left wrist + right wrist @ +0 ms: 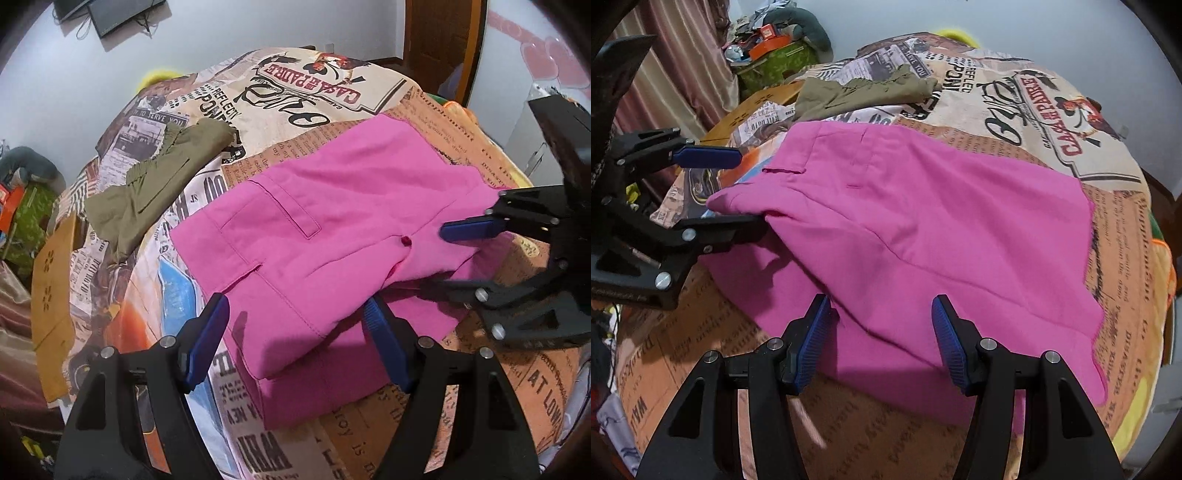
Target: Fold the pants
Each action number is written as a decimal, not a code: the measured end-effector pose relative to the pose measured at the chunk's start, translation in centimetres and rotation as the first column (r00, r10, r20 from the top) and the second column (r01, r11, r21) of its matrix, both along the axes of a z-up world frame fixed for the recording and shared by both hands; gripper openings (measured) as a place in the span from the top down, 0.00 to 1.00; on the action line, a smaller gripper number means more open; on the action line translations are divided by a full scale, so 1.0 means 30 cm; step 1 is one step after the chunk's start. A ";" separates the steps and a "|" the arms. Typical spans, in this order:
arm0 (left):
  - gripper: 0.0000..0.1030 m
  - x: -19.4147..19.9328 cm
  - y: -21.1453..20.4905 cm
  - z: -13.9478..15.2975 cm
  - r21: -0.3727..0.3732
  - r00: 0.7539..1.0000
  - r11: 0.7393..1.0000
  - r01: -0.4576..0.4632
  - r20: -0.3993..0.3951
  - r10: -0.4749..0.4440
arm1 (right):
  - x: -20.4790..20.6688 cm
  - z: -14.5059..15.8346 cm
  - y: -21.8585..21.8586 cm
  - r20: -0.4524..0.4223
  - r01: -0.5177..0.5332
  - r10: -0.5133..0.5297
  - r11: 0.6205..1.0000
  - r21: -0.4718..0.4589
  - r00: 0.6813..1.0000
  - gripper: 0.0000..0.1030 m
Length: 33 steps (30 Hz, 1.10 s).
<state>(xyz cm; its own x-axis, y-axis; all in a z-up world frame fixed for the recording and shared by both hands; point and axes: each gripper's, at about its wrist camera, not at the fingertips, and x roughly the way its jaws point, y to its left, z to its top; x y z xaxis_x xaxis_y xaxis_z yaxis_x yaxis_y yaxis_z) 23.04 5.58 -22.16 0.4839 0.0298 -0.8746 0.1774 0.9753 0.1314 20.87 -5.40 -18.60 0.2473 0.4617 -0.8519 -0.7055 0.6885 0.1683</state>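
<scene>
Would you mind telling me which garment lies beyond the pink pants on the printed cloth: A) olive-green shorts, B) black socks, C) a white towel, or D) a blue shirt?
A: olive-green shorts lie crumpled on the printed cloth, past the far edge of the pink pants.

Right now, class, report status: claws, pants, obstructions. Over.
Left claw open, right claw open, both at edges of pink pants. Folded over, flat. Olive pants apart, clear.

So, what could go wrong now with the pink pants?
1. Both grippers are open: the left gripper has one finger under the pink pants edge, and so has the right gripper. Closing may catch only one layer.
2. Dragging could shift the printed cloth or reach the olive pants.
</scene>
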 end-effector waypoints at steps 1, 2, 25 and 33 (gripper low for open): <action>0.27 -0.002 -0.001 0.000 -0.002 1.000 1.000 0.000 0.000 0.000 | 0.006 0.002 0.003 0.003 0.005 -0.005 1.000 0.009 1.000 0.58; 0.27 -0.007 -0.002 0.000 -0.004 1.000 1.000 -0.002 0.003 0.002 | 0.011 0.003 0.004 -0.001 0.008 -0.008 1.000 0.016 1.000 0.65; 0.74 -0.036 0.066 0.009 -0.040 0.995 0.996 -0.076 0.054 0.078 | -0.002 0.105 -0.006 -0.012 0.026 -0.024 0.979 0.201 1.000 0.94; 0.75 -0.106 0.079 -0.002 -0.064 0.998 0.996 -0.065 0.020 0.067 | -0.074 0.117 0.009 0.063 -0.025 0.016 0.989 0.145 0.998 0.94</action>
